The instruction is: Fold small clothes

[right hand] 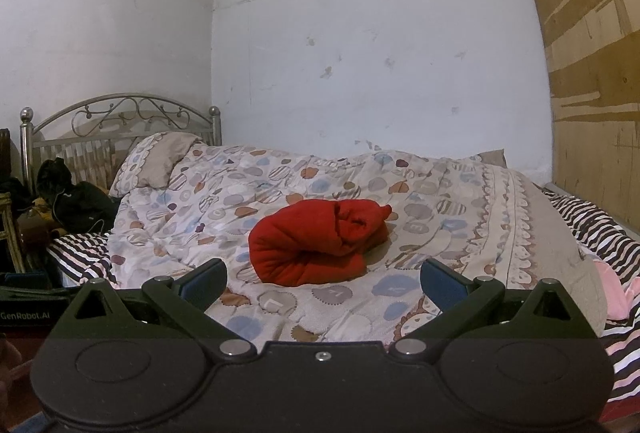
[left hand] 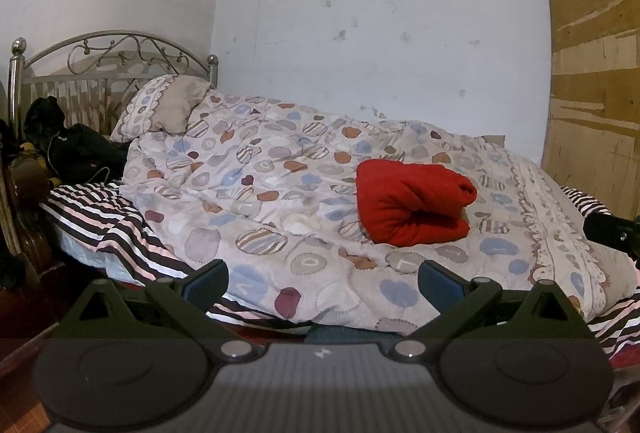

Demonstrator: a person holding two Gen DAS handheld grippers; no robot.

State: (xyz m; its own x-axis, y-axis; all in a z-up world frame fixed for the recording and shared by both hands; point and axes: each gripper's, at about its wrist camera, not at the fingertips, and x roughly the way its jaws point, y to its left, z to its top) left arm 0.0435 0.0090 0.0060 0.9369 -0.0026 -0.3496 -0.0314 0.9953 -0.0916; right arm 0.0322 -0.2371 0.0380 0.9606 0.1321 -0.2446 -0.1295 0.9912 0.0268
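Left gripper [left hand: 322, 283] spread wide, right gripper [right hand: 322, 283] likewise, folded red garment [right hand: 316, 243] on quilt [right hand: 440, 193]

A folded garment [right hand: 316, 241] lies on the quilt [right hand: 440, 201] that covers the bed, ahead of both my grippers and apart from them. My right gripper [right hand: 322, 283] faces it almost squarely; from my left gripper [left hand: 322, 283] it sits ahead and to the right. A pillow [left hand: 164, 109] leans at the quilt's far left, before the headboard [left hand: 112, 53]. A striped sheet [left hand: 96, 217] shows left of the quilt. A wall [left hand: 380, 33] stands behind the bed.
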